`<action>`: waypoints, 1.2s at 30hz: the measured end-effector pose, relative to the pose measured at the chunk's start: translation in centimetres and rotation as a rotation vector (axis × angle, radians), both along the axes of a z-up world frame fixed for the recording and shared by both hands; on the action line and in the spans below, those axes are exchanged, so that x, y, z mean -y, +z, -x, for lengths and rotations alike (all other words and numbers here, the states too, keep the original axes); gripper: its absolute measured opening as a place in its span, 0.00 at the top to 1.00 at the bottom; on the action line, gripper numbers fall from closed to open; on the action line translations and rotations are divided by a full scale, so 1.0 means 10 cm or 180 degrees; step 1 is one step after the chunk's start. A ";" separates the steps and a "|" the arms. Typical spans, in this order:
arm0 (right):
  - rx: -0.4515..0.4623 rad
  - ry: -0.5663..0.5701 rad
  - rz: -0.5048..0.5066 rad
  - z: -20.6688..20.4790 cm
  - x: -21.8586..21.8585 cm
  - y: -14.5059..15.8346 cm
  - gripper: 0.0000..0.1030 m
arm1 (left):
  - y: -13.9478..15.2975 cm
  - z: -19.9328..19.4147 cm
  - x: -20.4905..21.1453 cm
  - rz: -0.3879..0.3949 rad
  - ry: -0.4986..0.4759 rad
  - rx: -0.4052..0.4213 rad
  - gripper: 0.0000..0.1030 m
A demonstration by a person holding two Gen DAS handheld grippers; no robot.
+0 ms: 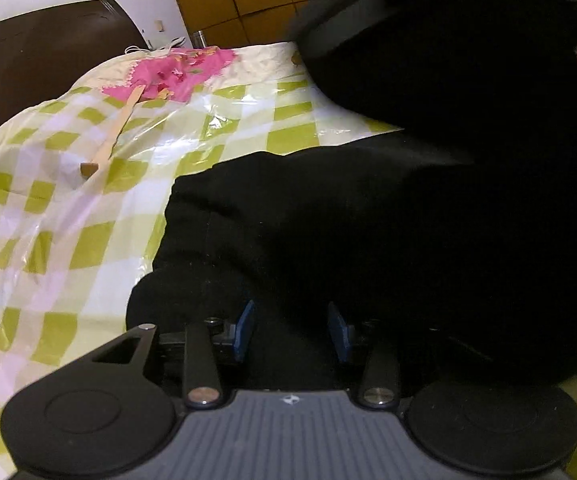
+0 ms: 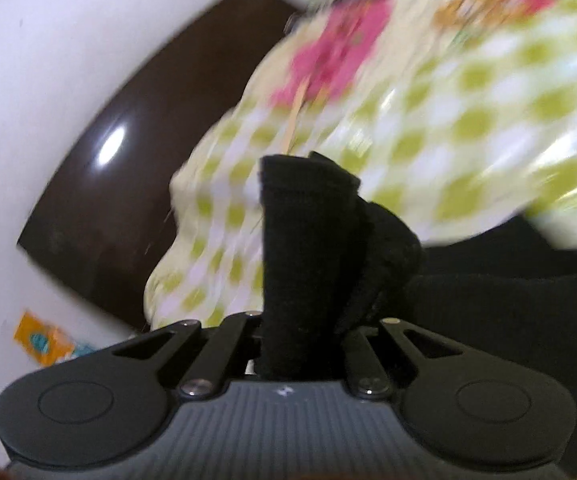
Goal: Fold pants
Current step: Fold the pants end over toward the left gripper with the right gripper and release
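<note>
Black pants (image 1: 368,220) on checked sheet (image 1: 68,208); wooden stick (image 1: 116,128) nearby; left tongs (image 1: 294,330) spread, right tongs (image 2: 300,344) pinching pants

I see black pants (image 1: 368,220) lying on a bed sheet (image 1: 68,208) checked in lime green and white, with a bright pink flowered patch (image 1: 176,72) near its far end, a dark brown headboard (image 1: 28,64), and blue pads (image 1: 248,328) on my left gripper (image 1: 294,330).
</note>
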State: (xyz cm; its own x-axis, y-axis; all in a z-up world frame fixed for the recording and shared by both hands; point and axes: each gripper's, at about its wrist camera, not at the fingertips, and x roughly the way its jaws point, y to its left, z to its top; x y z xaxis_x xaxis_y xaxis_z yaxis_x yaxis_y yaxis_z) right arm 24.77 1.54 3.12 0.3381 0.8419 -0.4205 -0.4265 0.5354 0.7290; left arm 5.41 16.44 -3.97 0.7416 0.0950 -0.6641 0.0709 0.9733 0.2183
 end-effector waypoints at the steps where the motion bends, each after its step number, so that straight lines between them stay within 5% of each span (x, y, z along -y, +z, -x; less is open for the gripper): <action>1: 0.0038 0.0084 0.0076 0.07 -0.23 -0.06 0.93 | -0.01 0.01 -0.01 0.0029 0.0015 0.0008 0.49; 5: 0.0686 0.0379 0.1060 0.09 -1.07 -0.29 0.90 | -0.05 0.02 -0.13 0.0224 -0.0007 0.0067 0.49; 7: 0.0727 0.0542 0.1211 0.16 -1.18 -0.37 0.83 | -0.05 0.05 -0.18 0.0293 -0.0035 0.0099 0.49; 10: 0.0740 0.0667 0.1212 0.26 -1.12 -0.39 0.69 | -0.04 0.07 -0.21 0.0347 -0.0053 0.0131 0.48; 17: 0.0796 0.0667 0.1126 0.34 -1.03 -0.19 0.55 | 0.10 0.23 -0.39 0.0593 -0.0022 0.0101 0.46; 24: 0.0595 0.0761 0.0662 0.34 -0.67 0.00 0.43 | 0.25 0.38 -0.57 0.0823 0.0034 -0.0005 0.43; 27: 0.0928 0.0951 0.0992 0.12 -0.68 0.06 0.29 | 0.24 0.31 -0.69 0.1127 0.0180 -0.0043 0.42; 29: 0.1104 0.1167 0.1244 -0.09 -0.79 0.01 0.29 | 0.22 0.29 -0.74 0.1315 0.0278 -0.0064 0.42; 36: 0.0760 0.1914 0.1333 -0.64 -1.20 -0.36 0.29 | 0.24 0.35 -0.84 0.1569 0.0442 -0.0107 0.42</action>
State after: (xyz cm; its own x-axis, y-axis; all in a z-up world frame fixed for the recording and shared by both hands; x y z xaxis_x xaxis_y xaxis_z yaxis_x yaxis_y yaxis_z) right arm 31.13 13.58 -0.51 -0.0057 0.6962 -0.7178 -0.8518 0.3727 0.3682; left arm 1.88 24.82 -1.54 0.7217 -0.1393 -0.6781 -0.0674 0.9608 -0.2690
